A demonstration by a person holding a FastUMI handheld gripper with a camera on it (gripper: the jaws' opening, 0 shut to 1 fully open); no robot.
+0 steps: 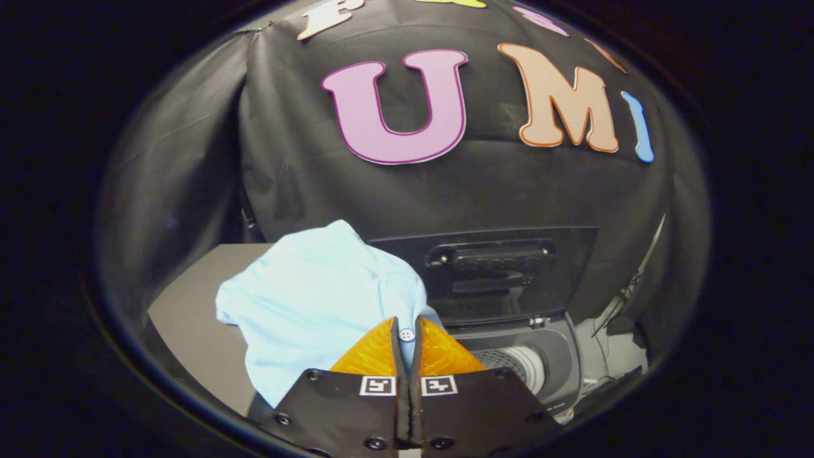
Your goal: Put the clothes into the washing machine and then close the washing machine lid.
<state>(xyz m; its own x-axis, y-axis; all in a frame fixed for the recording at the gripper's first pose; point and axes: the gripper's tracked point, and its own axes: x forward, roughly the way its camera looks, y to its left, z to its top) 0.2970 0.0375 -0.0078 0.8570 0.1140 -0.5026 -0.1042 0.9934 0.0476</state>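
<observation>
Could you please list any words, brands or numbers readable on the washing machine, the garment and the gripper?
Washing machine: no text readable.
Open lid: moulded panel, no legible mark.
Light blue shirt: none; only a plain button.
Gripper, fingers shut on the shirt: two square coded markers, patterns rather than words.

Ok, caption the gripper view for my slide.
Gripper shut on a light blue shirt, held beside the washing machine with its lid open.
</observation>
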